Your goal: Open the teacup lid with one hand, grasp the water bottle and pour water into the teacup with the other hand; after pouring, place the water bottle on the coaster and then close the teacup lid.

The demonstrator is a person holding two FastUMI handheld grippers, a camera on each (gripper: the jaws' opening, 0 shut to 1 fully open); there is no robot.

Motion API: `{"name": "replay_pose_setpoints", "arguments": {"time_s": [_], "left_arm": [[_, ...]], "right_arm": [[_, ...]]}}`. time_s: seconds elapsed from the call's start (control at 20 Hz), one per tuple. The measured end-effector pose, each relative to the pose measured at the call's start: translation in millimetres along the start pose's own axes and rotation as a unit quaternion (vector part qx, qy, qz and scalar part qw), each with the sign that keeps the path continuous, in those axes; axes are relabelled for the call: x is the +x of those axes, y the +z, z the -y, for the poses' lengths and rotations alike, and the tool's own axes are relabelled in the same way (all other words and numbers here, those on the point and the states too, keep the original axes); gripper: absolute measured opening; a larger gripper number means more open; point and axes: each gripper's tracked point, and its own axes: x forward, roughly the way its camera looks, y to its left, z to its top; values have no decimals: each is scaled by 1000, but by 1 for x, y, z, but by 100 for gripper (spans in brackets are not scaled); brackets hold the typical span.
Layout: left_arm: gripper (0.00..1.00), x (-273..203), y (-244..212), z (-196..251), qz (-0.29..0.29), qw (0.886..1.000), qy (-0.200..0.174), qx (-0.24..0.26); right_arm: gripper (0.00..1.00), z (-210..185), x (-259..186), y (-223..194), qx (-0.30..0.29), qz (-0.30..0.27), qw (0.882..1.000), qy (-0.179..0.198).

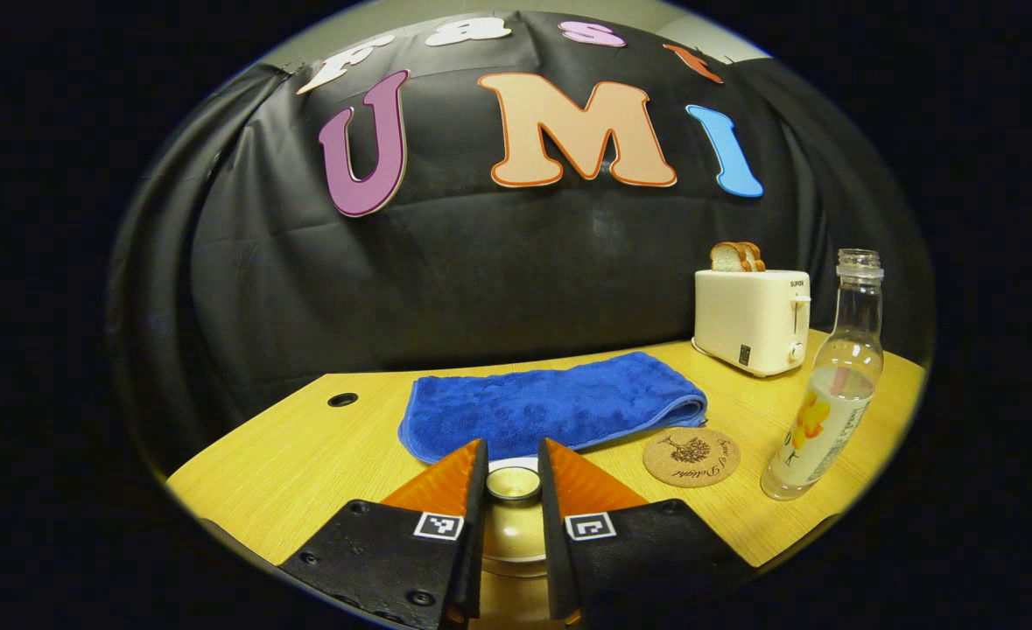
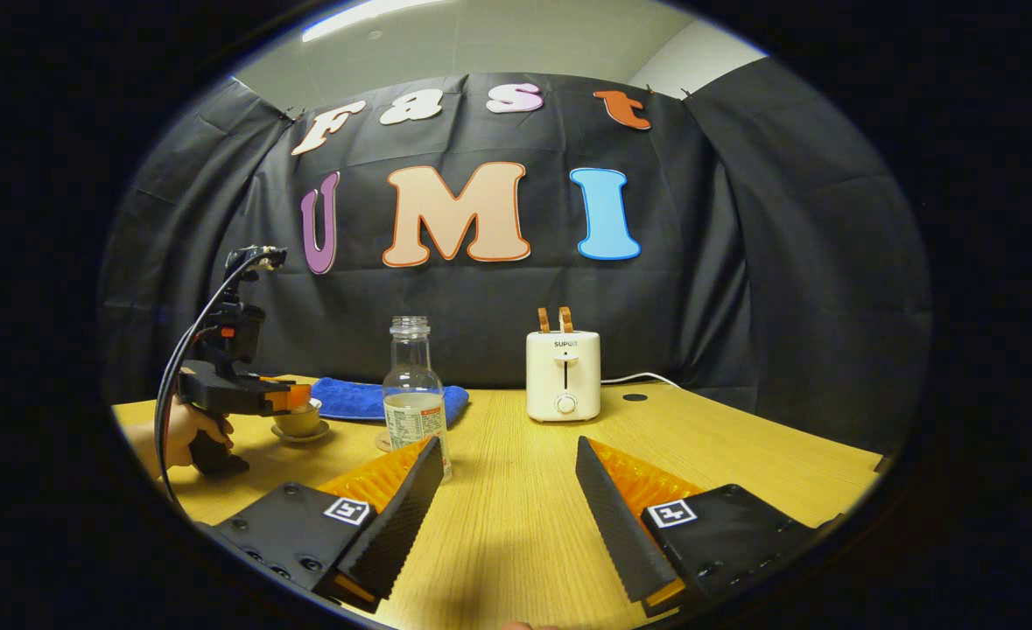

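Wooden table (image 2: 524, 490): teacup lid (image 1: 513, 482) between the left gripper (image 1: 513, 490) fingers.
Narrow jaws flank its knob, contact unclear; right gripper (image 2: 508, 490) gapes wide, empty, near the water bottle (image 2: 414, 394).

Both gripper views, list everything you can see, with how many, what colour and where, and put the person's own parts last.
Clear glass water bottle: one, uncapped, part full, upright on the table's right side, beside the coaster.
Round cork coaster: one, tan, bare, between the bottle and the towel.
Pale ceramic teacup with lid: one, on a saucer at the table's left.
Folded blue towel: one, behind the teacup.
Cream toaster: one, two bread slices sticking up, at the back.
Wooden table: one, light yellow.
Left gripper: fingers narrowed either side of the lid knob; contact unclear.
Right gripper: open, over bare table.
Hand: one, holding the left gripper's handle.
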Motion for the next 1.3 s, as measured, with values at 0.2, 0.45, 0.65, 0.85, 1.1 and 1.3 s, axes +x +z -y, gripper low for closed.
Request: {"name": "replay_pose_setpoints", "arguments": {"time_s": [0.2,0.45,0.65,0.85,1.1,1.3], "left_arm": [[24,-4,2,-2,9,1000,-3,-13],[23,-11,11,-6,43,998,-1,-39],[22,-20,15,-7,61,998,9,-29],[21,-30,22,-8,82,996,13,-24],[20,-42,20,-10,88,995,8,-36],[20,-65,15,-12,85,996,-6,-36]], "right_arm": [[93,0,0,0,0,0,1000,1],[93,-2,0,0,0,1,1000,7],[100,-3,0,1,0,1,1000,8],[100,-6,-1,1,0,1,1000,16],[98,-7,-1,0,1,1,1000,18],[98,-18,0,-1,1,0,1000,30]]}}
